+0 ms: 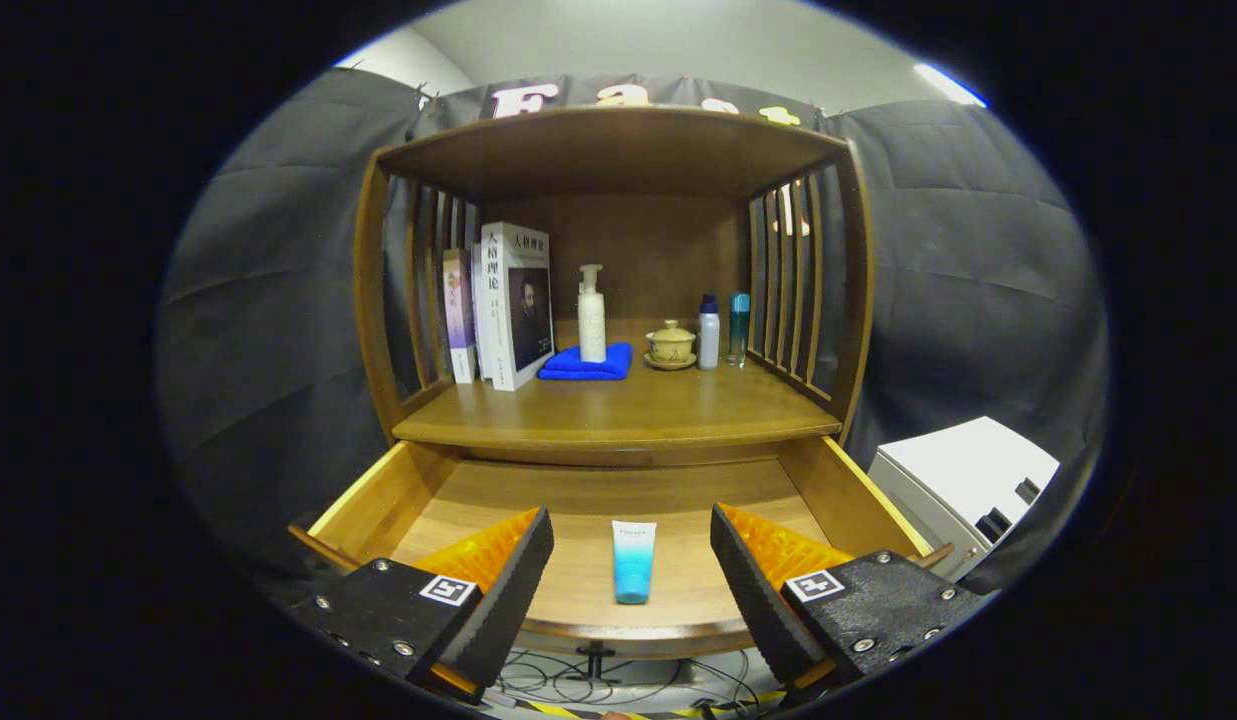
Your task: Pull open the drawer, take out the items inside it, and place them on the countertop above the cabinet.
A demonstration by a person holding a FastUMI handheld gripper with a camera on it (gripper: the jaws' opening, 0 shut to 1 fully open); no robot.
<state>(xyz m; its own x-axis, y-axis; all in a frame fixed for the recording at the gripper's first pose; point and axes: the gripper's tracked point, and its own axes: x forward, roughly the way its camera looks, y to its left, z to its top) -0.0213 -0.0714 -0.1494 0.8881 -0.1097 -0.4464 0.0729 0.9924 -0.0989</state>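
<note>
White book [516,300]: Chinese title on cover, spine, unreadable. Gripper [630,513] fingers spread, tube [633,562] between.

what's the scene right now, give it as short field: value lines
drawer: pulled open
in drawer: one blue tube, lying flat near the front edge
gripper: open, fingers either side of the tube, not touching it
countertop: wooden shelf above the drawer
on countertop: books, pump bottle standing on a folded blue cloth, lidded cup on saucer, two small bottles
task state: tube not yet taken out
</note>
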